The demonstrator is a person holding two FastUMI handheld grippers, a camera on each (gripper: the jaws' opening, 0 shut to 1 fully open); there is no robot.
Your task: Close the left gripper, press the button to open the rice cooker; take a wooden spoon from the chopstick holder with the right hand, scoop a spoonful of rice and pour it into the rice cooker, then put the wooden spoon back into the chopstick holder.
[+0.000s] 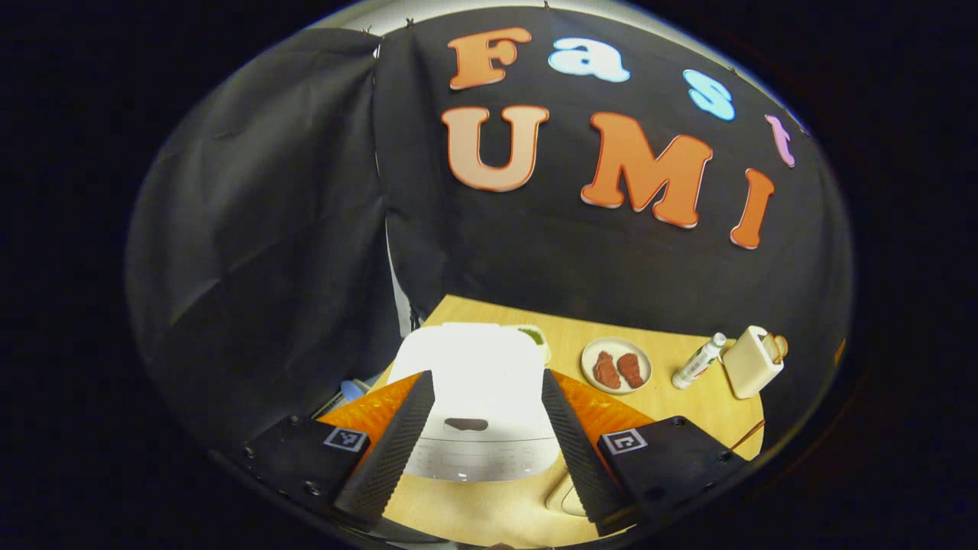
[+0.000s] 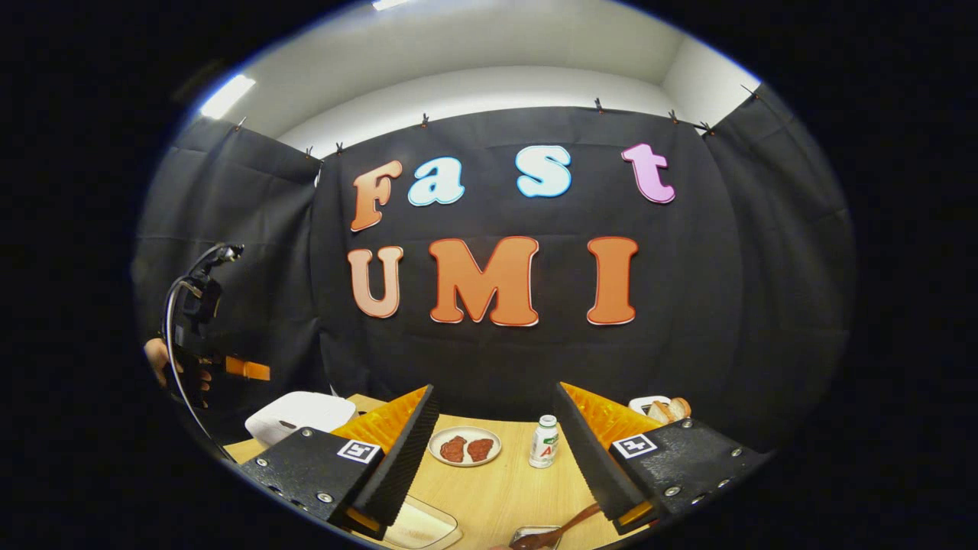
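Your left hand-held gripper (image 1: 487,416) hangs above the worktop (image 1: 688,405) with its fingers spread wide, the rice cooker (image 1: 474,374) framed between them. The cooker's lid is down; its front, with the button (image 1: 466,424), faces you. Your right hand-held gripper (image 2: 497,443) is also spread, holding nothing. Near its right finger a wooden spoon (image 2: 558,528) lies slantwise, handle rising toward the right, bowl end low at the left. Farther back are a plate (image 2: 464,447) and a bottle (image 2: 544,441).
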